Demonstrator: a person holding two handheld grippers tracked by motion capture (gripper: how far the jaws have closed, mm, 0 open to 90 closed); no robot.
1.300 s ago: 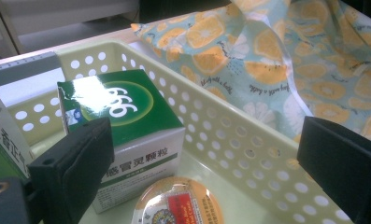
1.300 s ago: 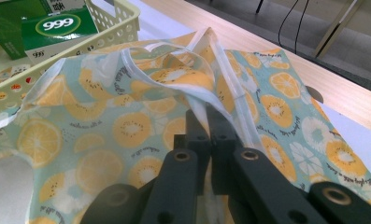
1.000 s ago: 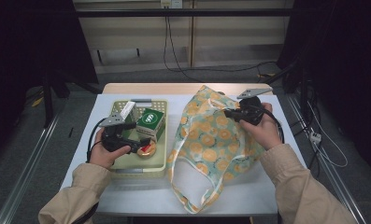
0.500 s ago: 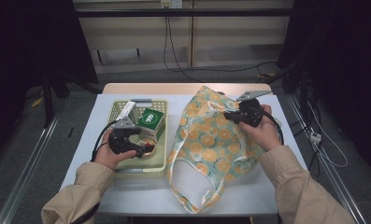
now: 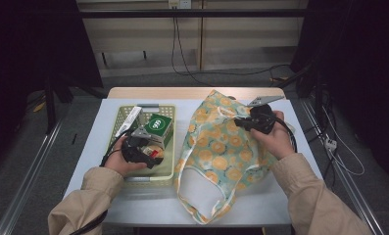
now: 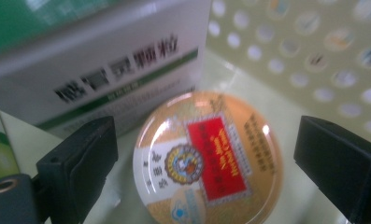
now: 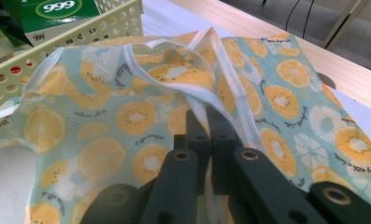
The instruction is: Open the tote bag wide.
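Observation:
A round tin (image 6: 206, 163) with an orange lid and a red label lies on the floor of the pale green basket (image 6: 314, 46). My left gripper (image 6: 209, 140) hangs just over it, open, one jaw on each side and neither touching. In the high view the left gripper (image 5: 144, 147) is down inside the basket (image 5: 167, 164), beside the green box (image 5: 158, 126). My right gripper (image 7: 206, 119) is shut on the white-trimmed rim of the fruit-print cloth bag (image 7: 103, 126). It holds that rim up at the bag's (image 5: 221, 156) far right side, where the right gripper (image 5: 246, 121) shows from above.
A white box with dark lettering (image 6: 103, 60) stands right behind the tin, under the green box (image 7: 57, 11). A narrow white pack (image 5: 129, 120) leans in the basket's far left. The bag's handles (image 5: 197, 196) trail toward the table's near edge. White table (image 5: 94, 147) lies left of the basket.
My left hand has moved right and down into the basket, bringing its gripper over the round tin. The right hand and the bag have stayed put.

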